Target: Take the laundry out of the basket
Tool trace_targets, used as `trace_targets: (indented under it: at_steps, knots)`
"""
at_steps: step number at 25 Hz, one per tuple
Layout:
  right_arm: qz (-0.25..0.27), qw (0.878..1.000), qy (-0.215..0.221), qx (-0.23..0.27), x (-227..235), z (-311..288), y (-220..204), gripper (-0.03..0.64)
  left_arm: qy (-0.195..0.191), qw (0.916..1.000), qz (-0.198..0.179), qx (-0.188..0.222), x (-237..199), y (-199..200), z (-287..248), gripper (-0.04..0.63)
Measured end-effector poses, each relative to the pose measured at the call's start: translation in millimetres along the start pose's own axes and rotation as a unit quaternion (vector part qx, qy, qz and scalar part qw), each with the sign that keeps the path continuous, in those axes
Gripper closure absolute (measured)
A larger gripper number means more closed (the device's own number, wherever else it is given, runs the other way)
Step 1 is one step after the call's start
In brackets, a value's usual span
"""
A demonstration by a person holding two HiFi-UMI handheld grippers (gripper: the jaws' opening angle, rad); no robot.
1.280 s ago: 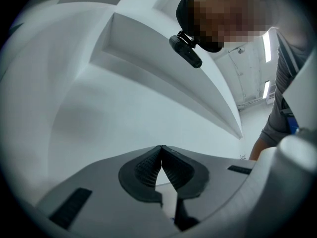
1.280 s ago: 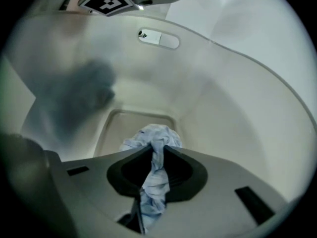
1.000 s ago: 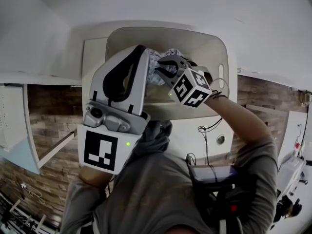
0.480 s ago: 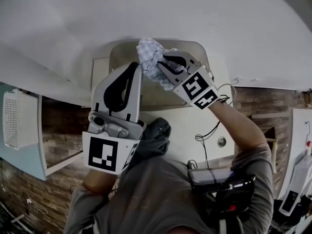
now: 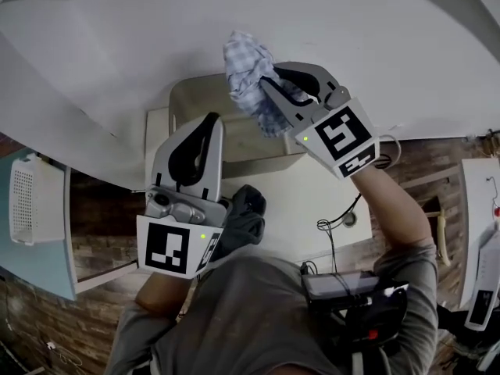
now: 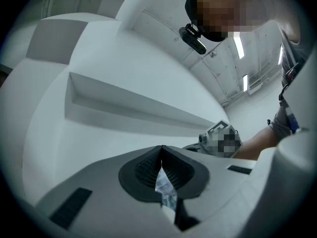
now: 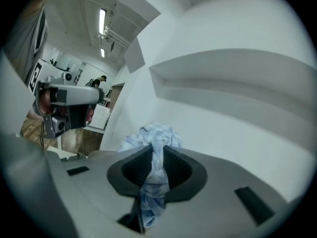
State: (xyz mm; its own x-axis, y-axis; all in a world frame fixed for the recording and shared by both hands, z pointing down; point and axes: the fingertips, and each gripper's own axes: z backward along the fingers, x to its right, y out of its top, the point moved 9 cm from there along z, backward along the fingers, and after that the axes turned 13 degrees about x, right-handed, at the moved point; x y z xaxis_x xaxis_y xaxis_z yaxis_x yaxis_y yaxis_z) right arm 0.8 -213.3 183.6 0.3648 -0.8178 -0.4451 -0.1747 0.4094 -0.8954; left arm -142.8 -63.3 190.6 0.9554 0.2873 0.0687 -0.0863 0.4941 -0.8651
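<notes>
In the head view my right gripper (image 5: 264,79) is up above the beige basket (image 5: 181,100), shut on a light blue checked cloth (image 5: 246,61). The cloth bunches above the pads and hangs down past them. The right gripper view shows the same cloth (image 7: 154,133) pinched between the dark pads of the right gripper (image 7: 157,148). My left gripper (image 5: 212,119) is lower, over the basket's near left side, jaws shut. In the left gripper view the left gripper (image 6: 162,148) has its tips together; a pale scrap shows in the slit behind them, and I cannot tell what it is.
The basket stands on a white counter (image 5: 312,198) against a white wall. A white perforated bin (image 5: 31,198) is at the far left. Cables (image 5: 336,217) lie on the counter's right part. The person's chest rig (image 5: 348,291) fills the bottom.
My right gripper has risen out of the basket with the checked cloth, from inside the rim to well above it. The left gripper has stayed low beside it.
</notes>
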Motion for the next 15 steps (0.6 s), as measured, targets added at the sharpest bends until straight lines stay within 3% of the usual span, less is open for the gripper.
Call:
trace_targets:
  at_steps: [7, 15]
  knots:
    - [0.019, 0.998, -0.042, 0.034, -12, 59, 52, 0.546, -0.032, 0.9993, 0.013, 0.010, 27, 10, 9, 0.586]
    - [0.021, 0.996, -0.082, 0.027, -43, 120, 56, 0.546, -0.083, 0.9954, 0.046, 0.012, 53, 3, 6, 0.586]
